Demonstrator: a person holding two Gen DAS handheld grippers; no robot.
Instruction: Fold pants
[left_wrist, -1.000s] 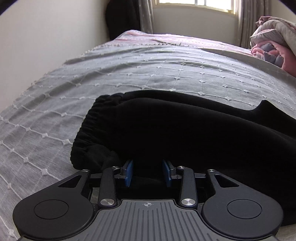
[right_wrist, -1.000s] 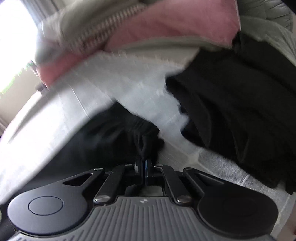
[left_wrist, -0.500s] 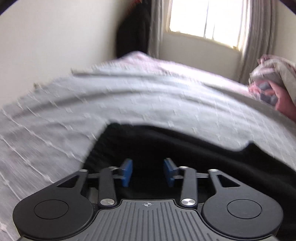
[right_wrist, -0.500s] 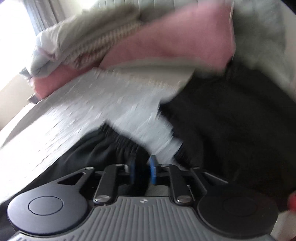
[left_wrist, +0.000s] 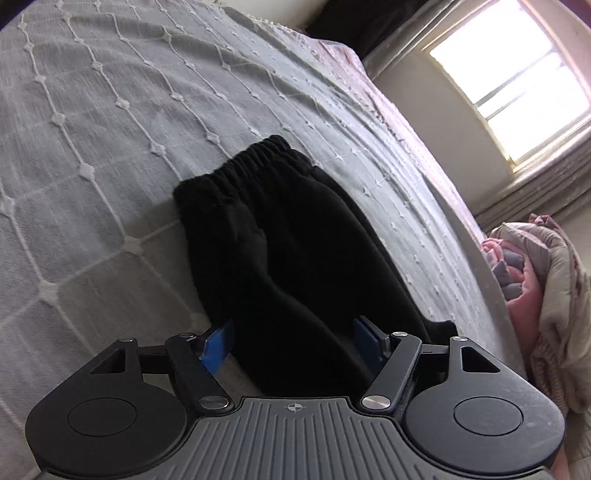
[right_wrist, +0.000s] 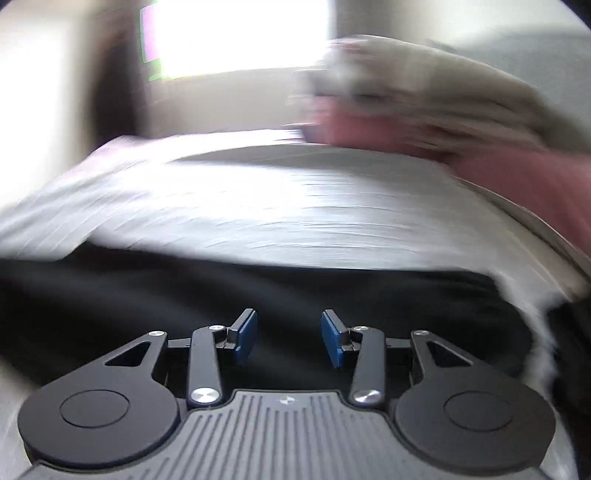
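Black pants (left_wrist: 280, 243) lie folded lengthwise on the grey quilted bedspread (left_wrist: 92, 110), with the elastic waistband at the far end. My left gripper (left_wrist: 293, 341) is open wide and empty, above the near part of the pants, its blue pads either side of the fabric. In the blurred right wrist view the pants (right_wrist: 258, 295) spread across the foreground. My right gripper (right_wrist: 289, 338) is open and empty just above them.
A heap of pink and beige bedding (left_wrist: 535, 295) lies at the right edge of the bed; it also shows in the right wrist view (right_wrist: 424, 107). A bright window (left_wrist: 517, 62) and a wall stand beyond the bed.
My right gripper has let go of the pants and opened, swinging fast. My left gripper has opened wider, lifted and turned, so the pants now show lengthwise.
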